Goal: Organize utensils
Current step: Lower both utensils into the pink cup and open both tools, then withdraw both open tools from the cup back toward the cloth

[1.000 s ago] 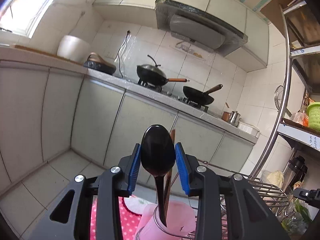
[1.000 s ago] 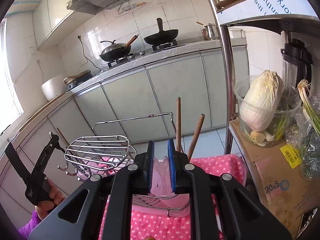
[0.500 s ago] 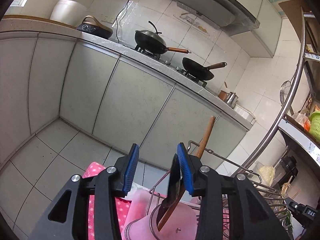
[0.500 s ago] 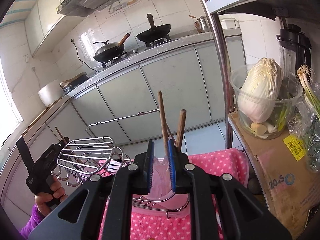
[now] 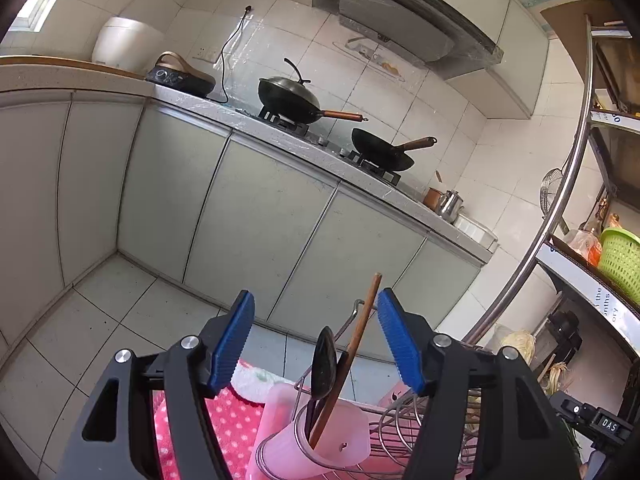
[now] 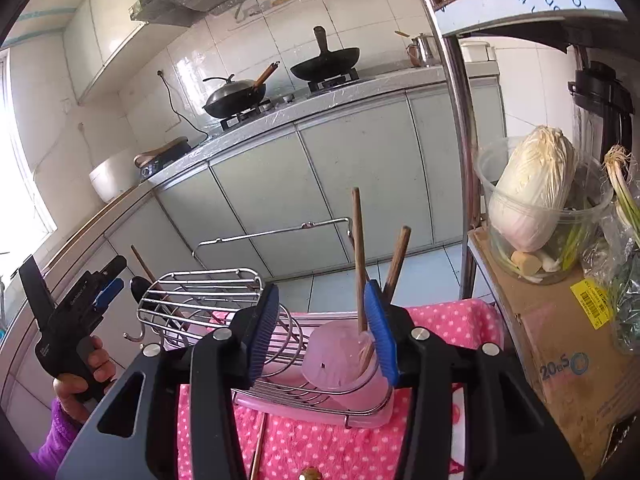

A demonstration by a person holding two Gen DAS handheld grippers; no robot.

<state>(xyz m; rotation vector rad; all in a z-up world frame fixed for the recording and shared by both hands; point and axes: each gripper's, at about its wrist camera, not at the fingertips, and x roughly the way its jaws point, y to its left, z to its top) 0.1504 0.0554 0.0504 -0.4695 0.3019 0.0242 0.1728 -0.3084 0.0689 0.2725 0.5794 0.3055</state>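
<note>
- Left gripper (image 5: 316, 342): jaws spread wide, having just been opening; blue pads press on nothing.
- Black spoon (image 5: 323, 362): bowl up, edge-on, standing between the left jaws but clear of both pads; its handle drops into the pink cup (image 5: 332, 436).
- Wooden chopstick (image 5: 352, 350): leans in the same pink cup, just beside the spoon, its tip rising above the right pad.
- Right gripper (image 6: 322, 332): jaws parted, having just been opening; the second pink cup (image 6: 340, 360) sits between them, near the right pad; whether that pad touches it cannot be told.
- Two wooden sticks (image 6: 358, 256): stand in the second cup, rising past the right pad.
- Wire rack (image 6: 200, 292): holds both cups, rests on the pink dotted cloth (image 6: 320, 444) over the surface.
- Person's hand (image 6: 84, 376): purple sleeve, grips the left gripper's handle, at left in the right wrist view.
- Cabbage tub (image 6: 536, 200): on a cardboard box to the right.
- Beyond: grey cabinets, two woks (image 5: 290, 94) on the stove.
</note>
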